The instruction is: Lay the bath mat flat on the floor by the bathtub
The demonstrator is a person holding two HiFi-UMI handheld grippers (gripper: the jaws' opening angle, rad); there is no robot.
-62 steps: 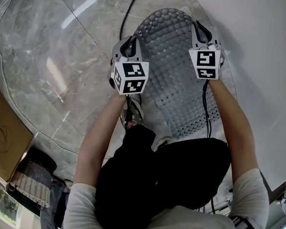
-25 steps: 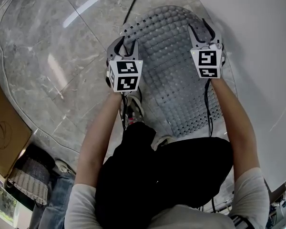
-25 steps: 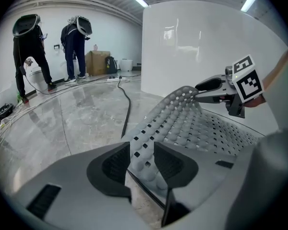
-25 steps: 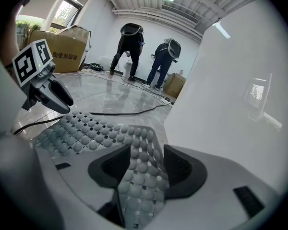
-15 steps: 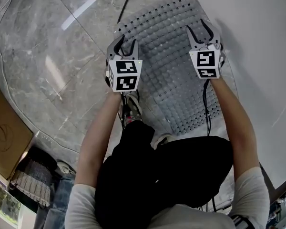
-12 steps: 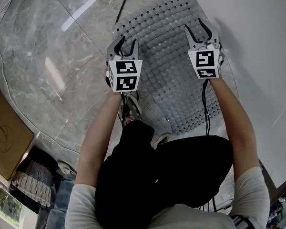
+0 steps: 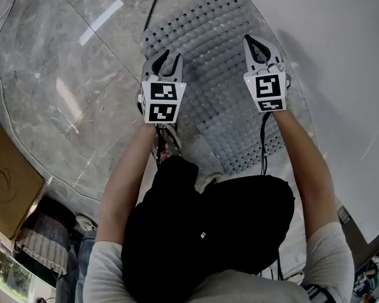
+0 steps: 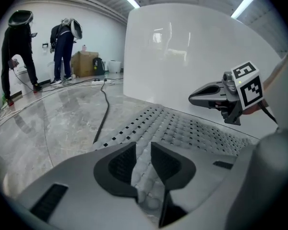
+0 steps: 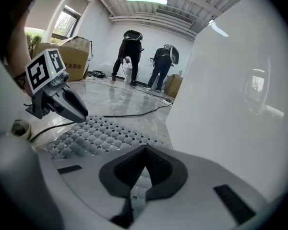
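Fingers of the right gripper (image 7: 253,41) had just been closed on nothing; those of the left gripper (image 7: 167,58) were narrowed yet apart, empty. No longer bulged, the bath mat (image 7: 208,55) was laid flat beside the bathtub (image 7: 328,55): task judged done.

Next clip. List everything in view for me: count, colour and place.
mat: one, grey, studded with holes, on the floor against the tub
tub: one, white, right of the mat
floor: one, grey marble, under everything
cable: one, black, on the floor beyond the mat
box: one, brown cardboard, lower left in the head view
basket: one, pale woven, beside the box
people: two, dark clothes, far across the room
left gripper: one, grey, above the mat's left edge; jaws apart, have just closed a little, nothing between them
right gripper: one, grey, above the mat's right side; shut, empty
arms: two, bare, behind the grippers
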